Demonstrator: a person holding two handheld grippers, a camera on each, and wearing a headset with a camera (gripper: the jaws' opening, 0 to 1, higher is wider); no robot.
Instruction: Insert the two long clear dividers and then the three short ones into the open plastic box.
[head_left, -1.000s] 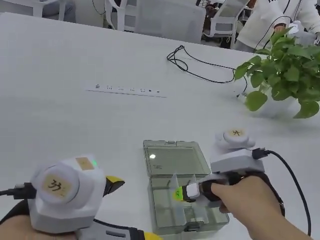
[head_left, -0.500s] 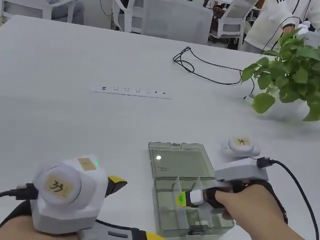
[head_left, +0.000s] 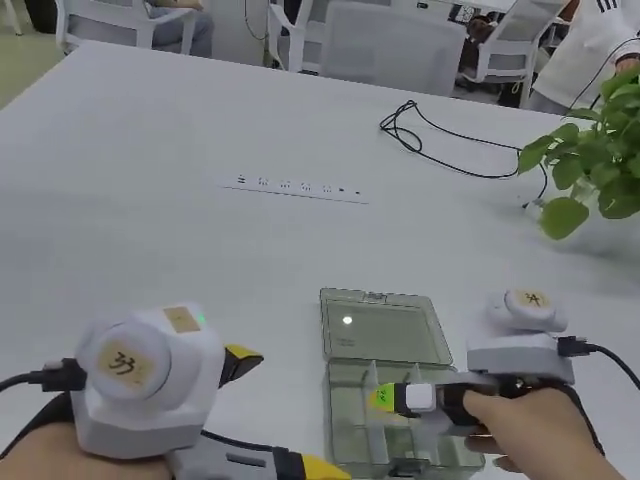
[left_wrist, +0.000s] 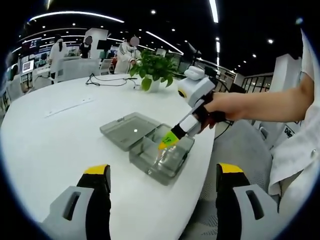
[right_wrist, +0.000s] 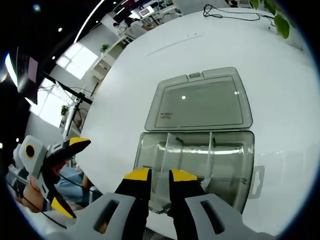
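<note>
2 tools are at work. The right tool (right_wrist: 160, 175) has its jaws drawn nearly together on a thin clear strip (right_wrist: 159, 194), low over the front edge of the box (right_wrist: 248, 165). The left tool (left_wrist: 163, 170) hangs off to one side, jaws wide apart with nothing between them, well apart from the box.

In the right gripper view the strip lines up with the left of 2 dividers (right_wrist: 210, 150) that stand upright in the tray, running from the hinge side toward the front. I cannot tell whether the strip is that divider's near end or a separate piece.

My read is that the long-divider step is in hand, with the second long one being seated. The next move calls for a straight push down until both ends sit in the wall slots. Then the jaws should ease apart without tipping the piece. After that come the 3 short ones, set crosswise.

Counted: 2 tools, 1 box, 1 lid (right_wrist: 200, 102) lying flat and open behind the tray, and 2 upright dividers. I can make out 0 crosswise ones. Farther out on the surface (head_left: 150, 200) are 1 power strip (head_left: 300, 188), 1 cable (head_left: 440, 145) and 1 plant (head_left: 600, 150).
</note>
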